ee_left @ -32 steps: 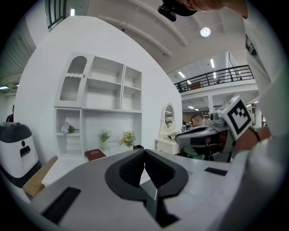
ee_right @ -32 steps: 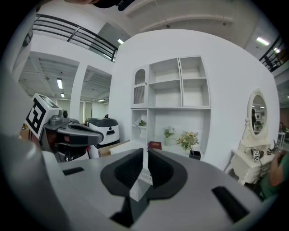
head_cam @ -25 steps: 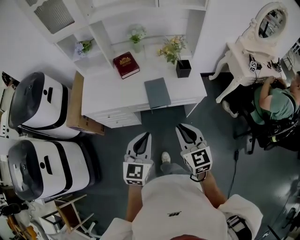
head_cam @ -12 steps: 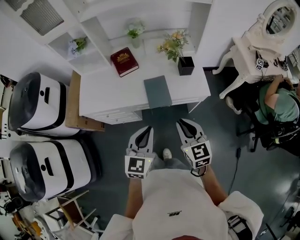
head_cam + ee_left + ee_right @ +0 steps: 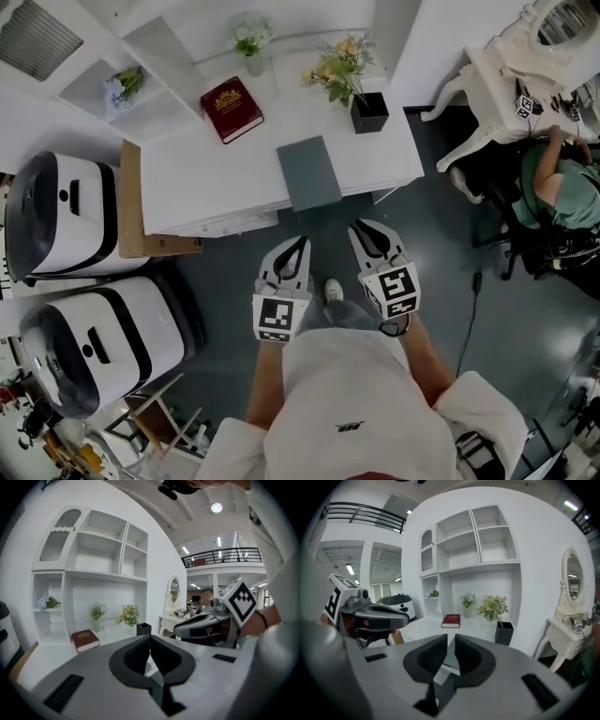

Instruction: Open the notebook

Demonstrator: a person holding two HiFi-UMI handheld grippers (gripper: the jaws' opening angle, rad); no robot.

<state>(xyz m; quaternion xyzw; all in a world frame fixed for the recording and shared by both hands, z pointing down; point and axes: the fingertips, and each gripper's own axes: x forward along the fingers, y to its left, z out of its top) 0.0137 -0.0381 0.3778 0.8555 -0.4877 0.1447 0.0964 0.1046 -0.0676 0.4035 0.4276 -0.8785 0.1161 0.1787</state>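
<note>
The closed grey notebook (image 5: 308, 173) lies flat at the front edge of the white desk (image 5: 206, 178). Both grippers hang side by side over the dark floor, just short of that edge and pointing at it. My left gripper (image 5: 296, 241) is shut with nothing in it; its tips meet in the left gripper view (image 5: 150, 636). On the right gripper (image 5: 366, 228) the jaws have just been opening and stand a narrow slit apart (image 5: 451, 636), with nothing held. A strip of the notebook (image 5: 452, 658) shows through that slit.
A red book (image 5: 231, 109) lies at the desk's back left, and a black vase of flowers (image 5: 368, 111) stands at the back right. Two white machines (image 5: 56, 225) and a cardboard box (image 5: 131, 202) stand left. A seated person (image 5: 558, 192) and a white dressing table (image 5: 506, 75) are right.
The person has stepped toward the desk, which now lies closer to both grippers. The two grippers have moved forward together, their tips near the desk's front edge.
</note>
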